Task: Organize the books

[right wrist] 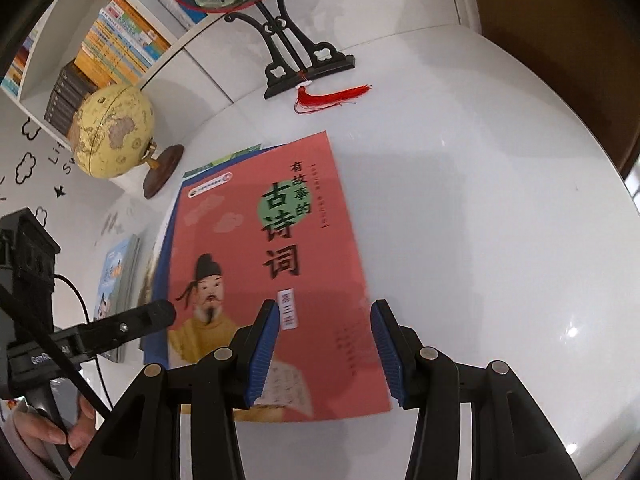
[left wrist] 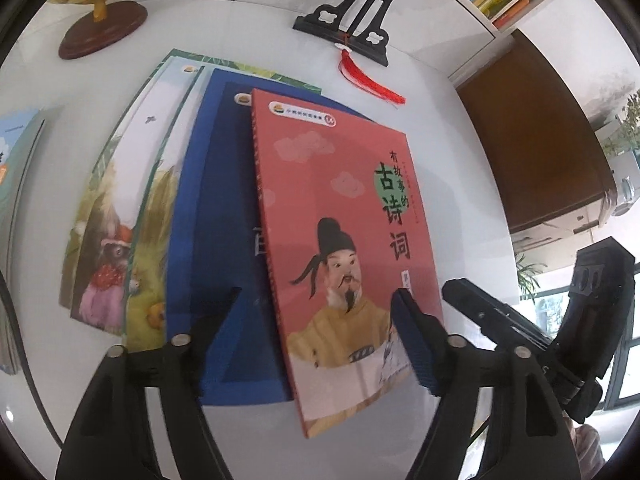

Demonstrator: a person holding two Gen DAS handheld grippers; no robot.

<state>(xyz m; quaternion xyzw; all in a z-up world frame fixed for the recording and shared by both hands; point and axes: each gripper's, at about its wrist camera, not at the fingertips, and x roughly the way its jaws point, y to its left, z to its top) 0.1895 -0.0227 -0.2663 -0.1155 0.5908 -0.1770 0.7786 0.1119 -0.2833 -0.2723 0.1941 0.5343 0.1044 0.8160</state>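
Observation:
A red book (left wrist: 344,240) with a robed man on its cover lies on top of a stack: blue book (left wrist: 216,216), then illustrated books (left wrist: 120,240) fanned out to the left. My left gripper (left wrist: 316,336) is open, its fingers straddling the near edges of the blue and red books. My right gripper (right wrist: 324,352) is open over the near right corner of the red book (right wrist: 272,264). The right gripper also shows in the left wrist view (left wrist: 520,328), beside the red book.
White table (right wrist: 480,240). A globe (right wrist: 116,132) stands at the back left, a black fan stand (right wrist: 308,68) with a red tassel (right wrist: 332,94) behind the stack. Another book (right wrist: 116,276) lies left. Bookshelves (right wrist: 116,40) behind; brown cabinet (left wrist: 532,136) right.

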